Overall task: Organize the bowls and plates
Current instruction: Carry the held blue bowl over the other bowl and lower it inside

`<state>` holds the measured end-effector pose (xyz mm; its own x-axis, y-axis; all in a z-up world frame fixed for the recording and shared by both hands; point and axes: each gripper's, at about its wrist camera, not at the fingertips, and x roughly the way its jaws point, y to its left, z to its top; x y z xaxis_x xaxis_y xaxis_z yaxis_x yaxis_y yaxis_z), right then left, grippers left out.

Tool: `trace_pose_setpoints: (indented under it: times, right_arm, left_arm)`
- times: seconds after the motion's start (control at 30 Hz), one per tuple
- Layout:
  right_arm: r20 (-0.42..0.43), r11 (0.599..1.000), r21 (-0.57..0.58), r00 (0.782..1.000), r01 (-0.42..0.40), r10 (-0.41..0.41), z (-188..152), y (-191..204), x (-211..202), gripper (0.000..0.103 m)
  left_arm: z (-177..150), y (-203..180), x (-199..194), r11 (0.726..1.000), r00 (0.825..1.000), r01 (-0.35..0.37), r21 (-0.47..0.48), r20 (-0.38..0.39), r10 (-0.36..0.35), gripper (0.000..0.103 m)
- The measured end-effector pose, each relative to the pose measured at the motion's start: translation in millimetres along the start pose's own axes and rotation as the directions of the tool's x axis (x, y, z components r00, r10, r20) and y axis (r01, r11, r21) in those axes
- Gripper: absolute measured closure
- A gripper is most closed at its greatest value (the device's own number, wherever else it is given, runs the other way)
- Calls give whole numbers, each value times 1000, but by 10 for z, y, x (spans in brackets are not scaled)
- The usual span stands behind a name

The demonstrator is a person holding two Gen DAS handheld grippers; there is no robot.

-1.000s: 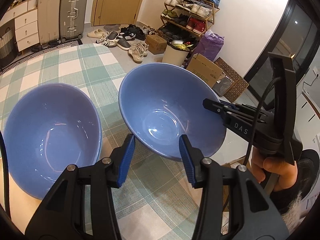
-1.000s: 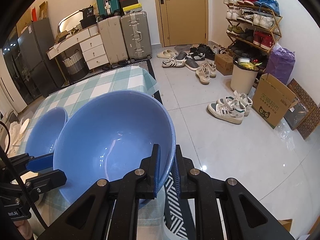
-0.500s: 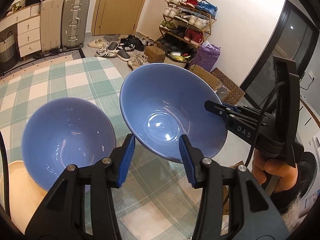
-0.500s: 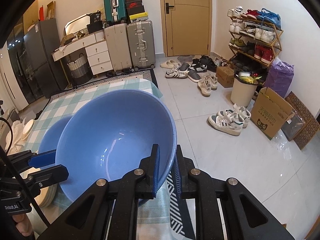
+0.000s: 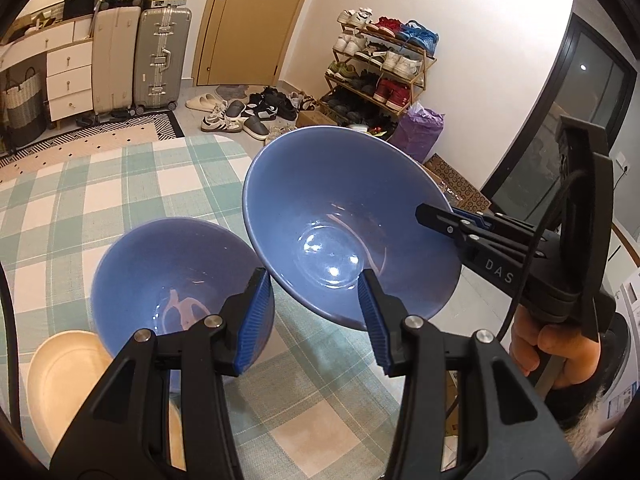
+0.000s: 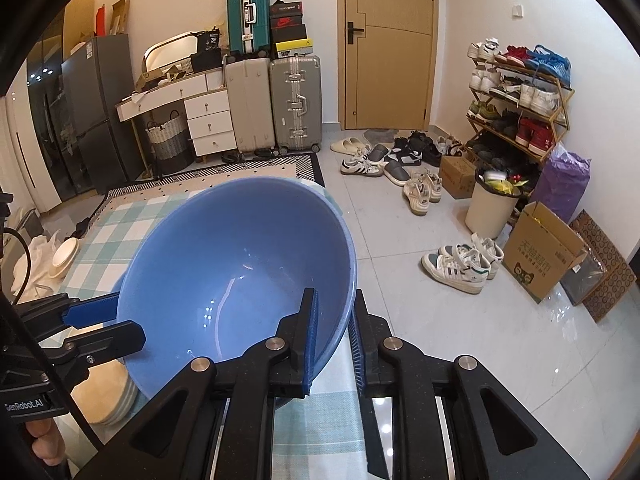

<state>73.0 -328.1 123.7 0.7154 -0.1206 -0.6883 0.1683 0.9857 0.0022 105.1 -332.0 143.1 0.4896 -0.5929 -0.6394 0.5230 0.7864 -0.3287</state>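
Left wrist view: large blue bowl [image 5: 344, 228], glazed, rigid, judged slippery and breakable, is held tilted above the surface's [image 5: 80, 200] right edge, its rim clamped by the right gripper [image 6: 334, 336]. Left gripper [image 5: 316, 316] is spread apart, empty, near a second blue bowl [image 5: 172, 280].

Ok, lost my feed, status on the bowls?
Right gripper shut on lifted bowl. Left gripper open, empty. Second bowl on table beside plates.

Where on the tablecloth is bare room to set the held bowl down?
Bare checked tablecloth lies beyond the resting bowl, toward the rug, and in front of the left tool. It is crowded near the cream plates under that bowl, close to the held bowl.
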Motion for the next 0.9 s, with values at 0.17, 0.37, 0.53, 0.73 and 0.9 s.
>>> trace_pose_setpoints:
  times: [0.17,0.37,0.53,0.73,0.9]
  right_arm:
    - [14,1000,-17,1000,-8,8,94,217,-76,87]
    - [18,999,-36,999,-35,35,193,451,-116,87]
    - [28,997,-49,998,-63,64,258,661,-159,86]
    - [28,993,-73,995,-94,97,309,889,-147,86]
    - [19,989,-90,992,-119,121,323,1082,-80,85]
  left_arm:
    - [43,137,-200,1000,1000,-11,-13,16,11,60]
    - [93,277,-461,999,999,-38,-19,36,39,60]
    - [105,366,-738,998,996,-66,-18,56,67,60]
    - [105,514,-951,995,993,-98,-31,66,100,60]
    - [96,633,-1046,991,990,-125,-43,64,128,60]
